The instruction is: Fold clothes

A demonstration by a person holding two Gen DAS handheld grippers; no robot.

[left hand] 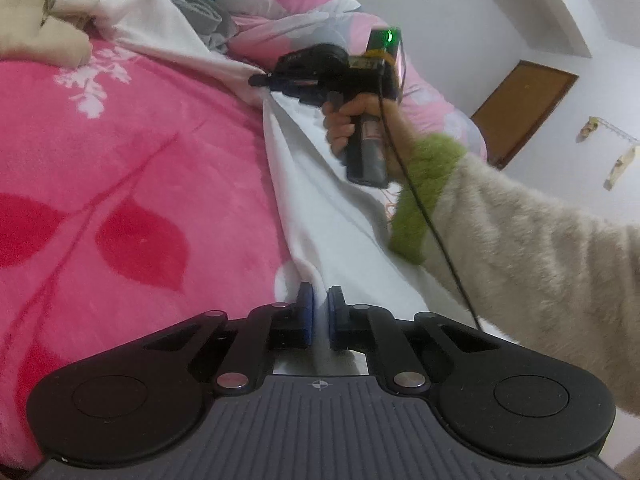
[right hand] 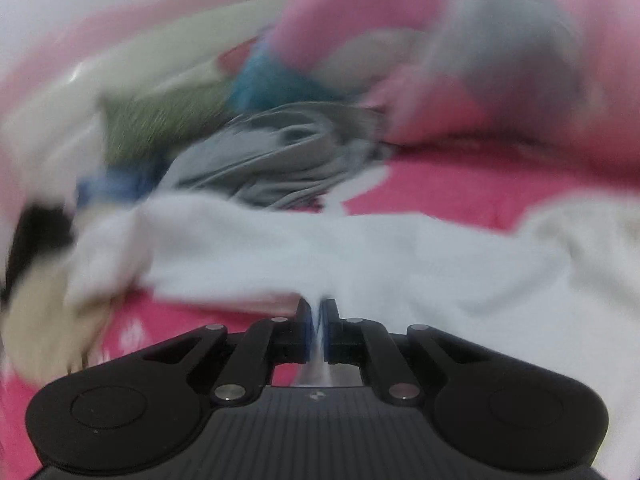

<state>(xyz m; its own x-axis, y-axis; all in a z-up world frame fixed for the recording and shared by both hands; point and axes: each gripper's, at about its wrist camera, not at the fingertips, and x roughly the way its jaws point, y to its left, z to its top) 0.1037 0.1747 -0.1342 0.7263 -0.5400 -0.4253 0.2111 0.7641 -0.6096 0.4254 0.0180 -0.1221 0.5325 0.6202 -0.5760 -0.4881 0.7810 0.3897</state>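
White fleecy cloth (left hand: 344, 220), the garment I am folding, lies stretched across a pink bed cover (left hand: 120, 184) printed with darker leaf shapes. My left gripper (left hand: 320, 308) sits low at the near end of the cloth, its blue-padded fingers (left hand: 306, 312) pressed almost together with a thin ridge of the white fabric pinched between them. Farther up the bed, my right gripper (left hand: 260, 79), held by a hand (left hand: 348, 120) in a cream fuzzy sleeve with a green cuff (left hand: 424, 184), has its tips closed on the far end of the same cloth, so the fabric runs taut between the two. The right wrist view is badly smeared, but it does show that gripper's fingers (right hand: 306, 320) closed on a white fold. Beyond it lies a heap of unfolded clothes (right hand: 288, 160) in grey, teal and olive. I judge the step in hand to be lifting this edge and carrying it over to make a fold. To do it well, I should keep both pinches firm, raise the two ends together at an even height so the edge stays straight, and hold gentle tension so no slack bunches in the middle. I should also steer clear of the heap so nothing snags.
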